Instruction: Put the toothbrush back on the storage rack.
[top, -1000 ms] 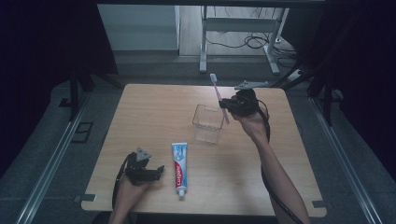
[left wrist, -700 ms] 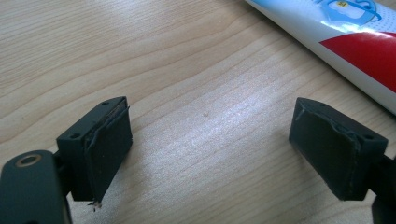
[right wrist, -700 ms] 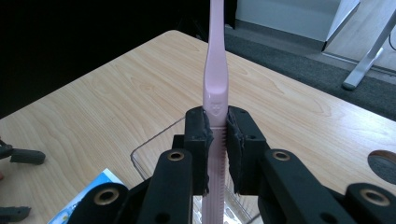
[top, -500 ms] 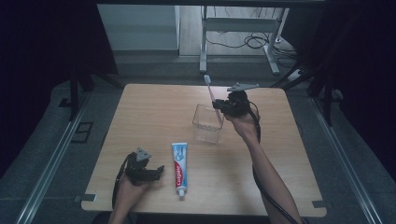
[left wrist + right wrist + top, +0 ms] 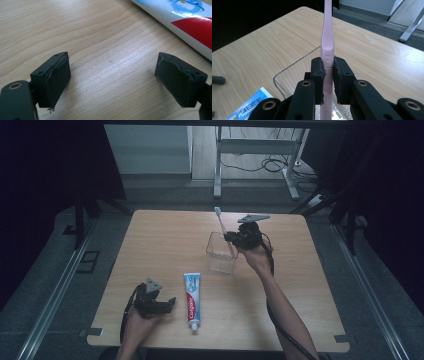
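This looks like a lab or recording studio rather than a home; a plain light-wood rectangular surface (image 5: 165,240) stands alone on grey carpeted floor (image 5: 60,285), hemmed in by dark black curtains (image 5: 45,165) at both sides; metal floor rails (image 5: 55,295) run along the surface's left and right; behind it a white metal-legged frame (image 5: 250,150) stands over loose black cables (image 5: 260,165) on a paler floor; lighting is dim.
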